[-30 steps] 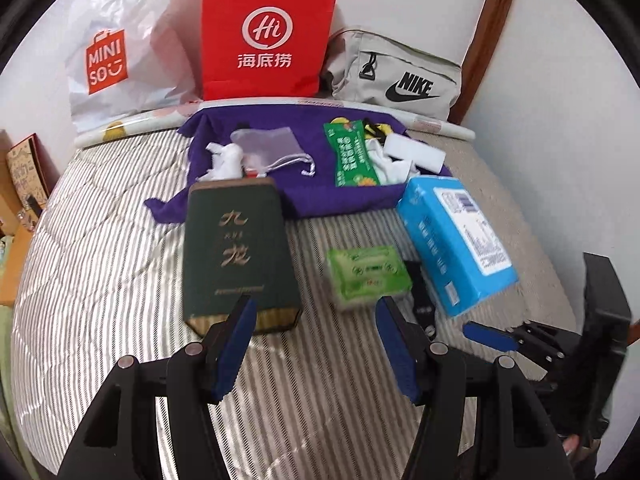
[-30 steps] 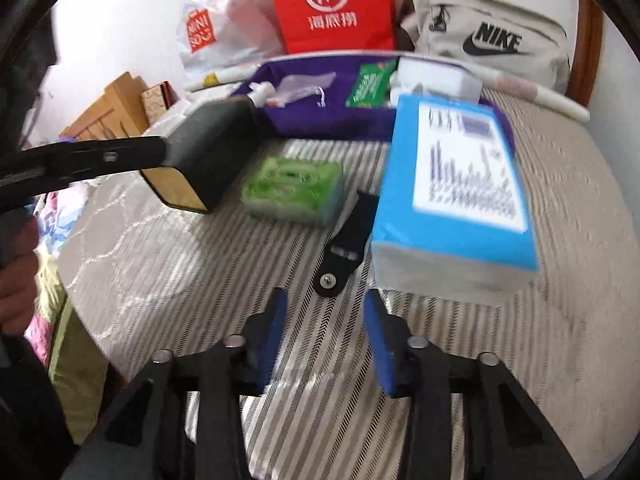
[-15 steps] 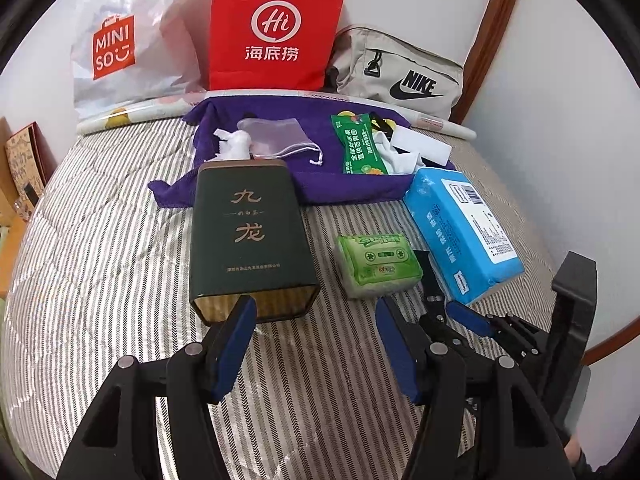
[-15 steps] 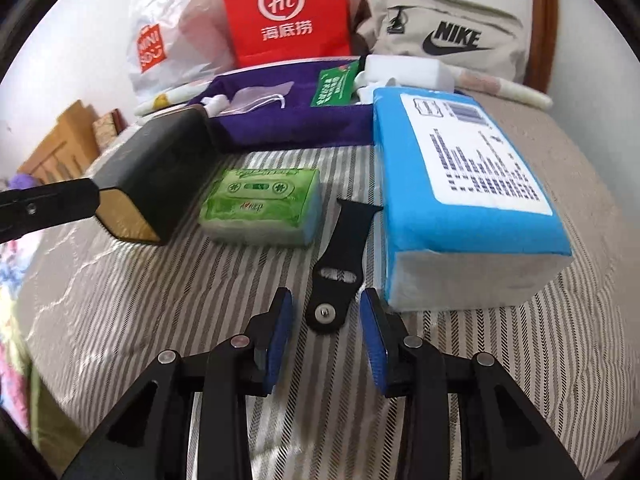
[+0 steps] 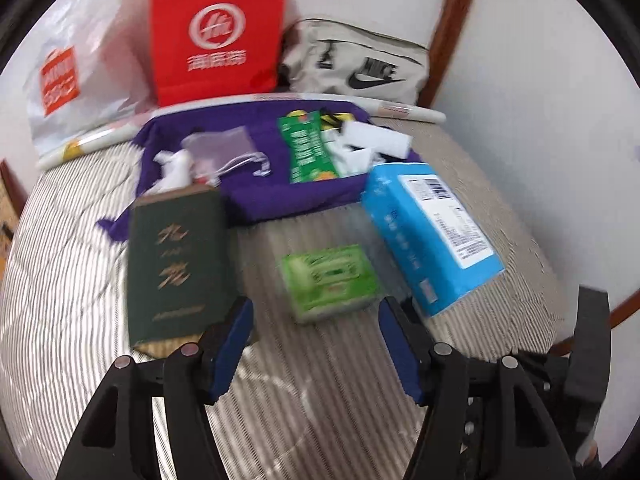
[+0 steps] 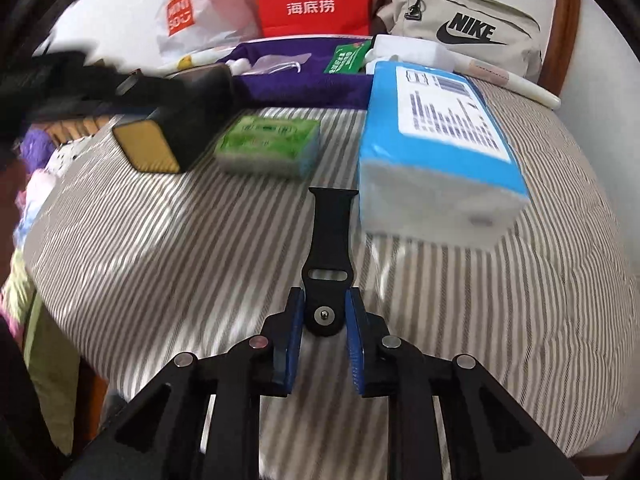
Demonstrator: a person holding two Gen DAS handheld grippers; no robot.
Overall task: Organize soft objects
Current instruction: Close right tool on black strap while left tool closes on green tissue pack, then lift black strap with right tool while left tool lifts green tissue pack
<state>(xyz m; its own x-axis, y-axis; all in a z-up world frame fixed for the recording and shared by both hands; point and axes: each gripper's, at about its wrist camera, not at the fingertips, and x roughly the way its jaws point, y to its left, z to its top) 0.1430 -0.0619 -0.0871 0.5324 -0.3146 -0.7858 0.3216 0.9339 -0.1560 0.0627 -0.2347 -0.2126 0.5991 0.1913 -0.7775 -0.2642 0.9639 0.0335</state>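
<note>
Right wrist view showed the right gripper (image 6: 324,318) low over the striped bed (image 6: 160,248), its blue pads set either side of the rounded pin end of the black watch strap (image 6: 330,248). The pads looked just about touching the strap, narrowed but perhaps not yet pinching; I could not tell for certain. The strap's long axis ran straight ahead of that gripper, away from it, so the right hand was plainly the nearer one. Half a second before, the strap end lay just ahead of the fingertips; now it sat between them, and the gap had closed.

Beyond and right of the strap lay the blue tissue pack (image 6: 436,136), the green tissue packet (image 6: 268,146) ahead-left, the dark green box (image 6: 184,128) farther left.

Left gripper (image 5: 316,344) hung spread wide and empty, now facing the green packet instead of the box.
</note>
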